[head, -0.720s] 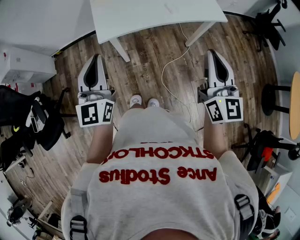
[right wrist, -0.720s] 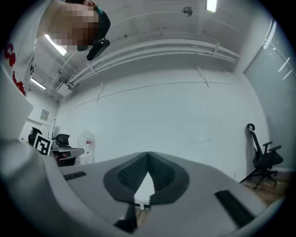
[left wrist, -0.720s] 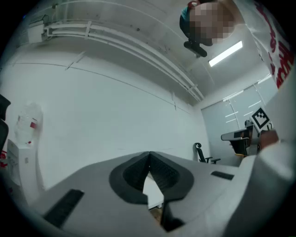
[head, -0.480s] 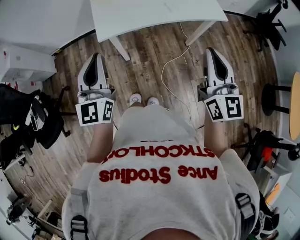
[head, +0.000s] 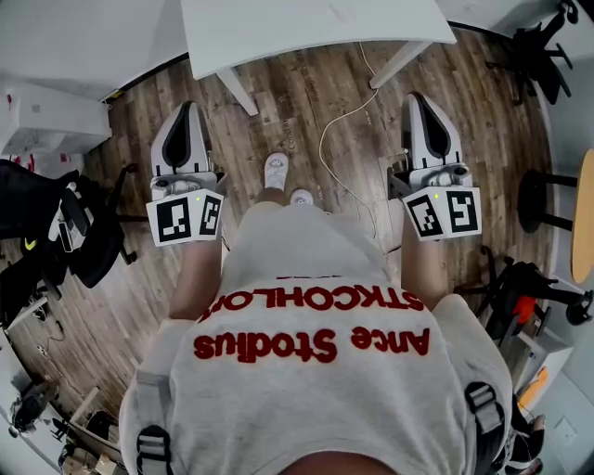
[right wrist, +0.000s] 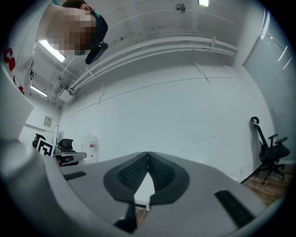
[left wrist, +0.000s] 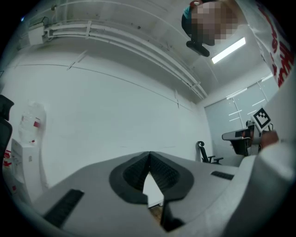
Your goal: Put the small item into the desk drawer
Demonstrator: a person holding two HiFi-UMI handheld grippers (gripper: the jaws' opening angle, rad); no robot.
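Note:
I see neither a small item nor a desk drawer in any view. A white desk (head: 306, 28) stands ahead at the top of the head view. My left gripper (head: 189, 109) is held level over the wood floor, left of the person's body, and it is shut and empty. My right gripper (head: 419, 97) is held the same way on the right, also shut with nothing in it. In the left gripper view the left gripper (left wrist: 149, 153) faces a bare white wall with its pad tips touching. The right gripper (right wrist: 148, 153) shows the same in its own view.
A white cable (head: 334, 130) trails across the floor from the desk. A white cabinet (head: 46, 121) and a black office chair (head: 65, 232) are at the left. More black chairs (head: 538, 46) and a round wooden table (head: 585, 213) are at the right.
One of the person's feet has stepped forward toward the desk, and the desk has come slightly nearer. Both grippers keep their pose and stay shut.

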